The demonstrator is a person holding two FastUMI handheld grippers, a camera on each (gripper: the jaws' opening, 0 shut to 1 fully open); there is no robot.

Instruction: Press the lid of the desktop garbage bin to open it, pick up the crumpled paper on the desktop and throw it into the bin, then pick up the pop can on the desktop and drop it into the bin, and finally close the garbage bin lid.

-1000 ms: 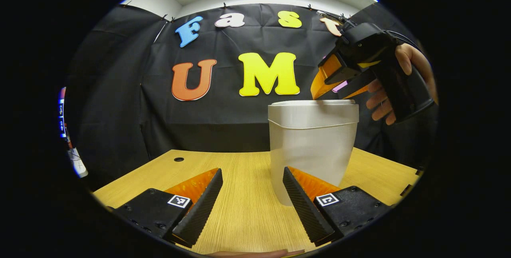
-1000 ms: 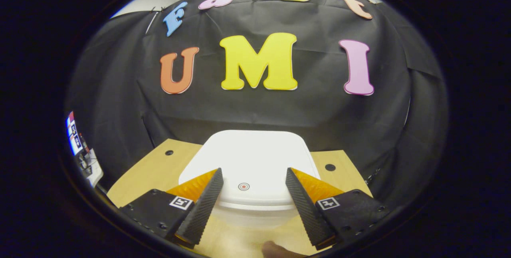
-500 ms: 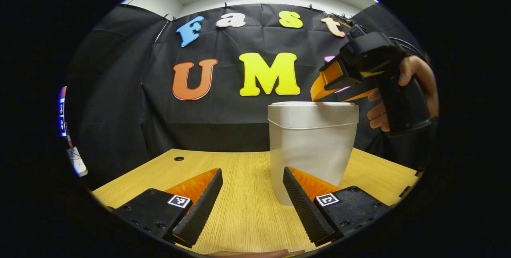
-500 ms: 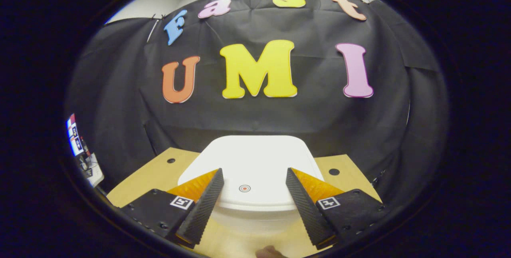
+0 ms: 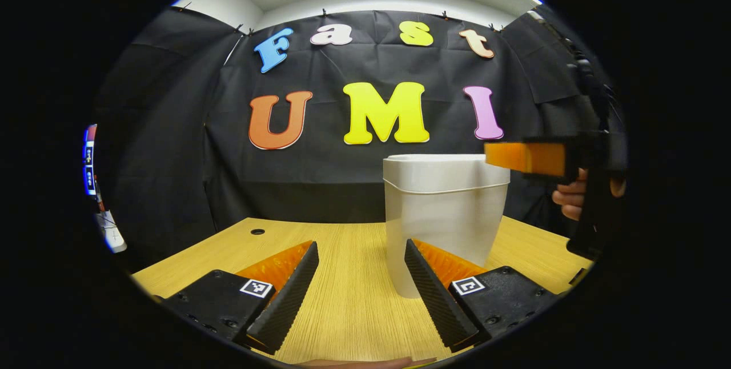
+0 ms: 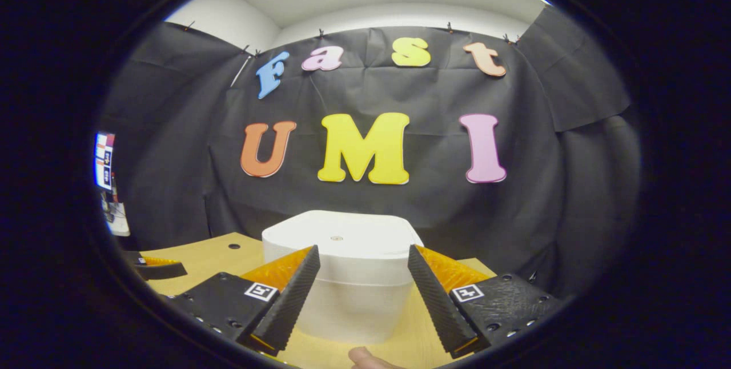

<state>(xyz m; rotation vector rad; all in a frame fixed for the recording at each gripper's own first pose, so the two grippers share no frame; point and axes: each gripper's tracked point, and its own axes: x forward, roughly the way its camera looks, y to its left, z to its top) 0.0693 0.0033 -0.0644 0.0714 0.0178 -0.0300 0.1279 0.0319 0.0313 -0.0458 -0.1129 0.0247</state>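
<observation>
1. Shifted since a second ago: right claw (image 5: 517,159) drawn back from above the lid (image 5: 442,159) and dropped to lie level beside the bin's top edge, seen from the left gripper view. Was tilted down over the lid before. Left claw (image 5: 360,295) unmoved.
2. Desk (image 5: 342,243): wooden top carrying the bin (image 5: 445,215).
3. Bin: white, upright, toward the right of the desk in the left gripper view. Dead ahead of the right claw (image 6: 362,300) and close to it in the right gripper view.
4. Lid: flat and shut on the bin, small mark at its centre (image 6: 336,238). Contents hidden, so cannot tell whether the crumpled paper and pop can are inside.
5. Right claw: fingers wide apart, nothing between them, tips just short of the bin wall, not touching the lid. Held by a hand (image 5: 571,197).
6. Left claw: fingers wide apart, holding nothing, hovering low over the desk near the bin's left side. Also seen at the far left of the right gripper view (image 6: 154,269).
7. Progress, judged: lid down and both claws empty fits either the very start or the very end. Backing off from a shut lid suggests the closing press is done. If so, nothing left but to withdraw. If not, all four steps remain.
</observation>
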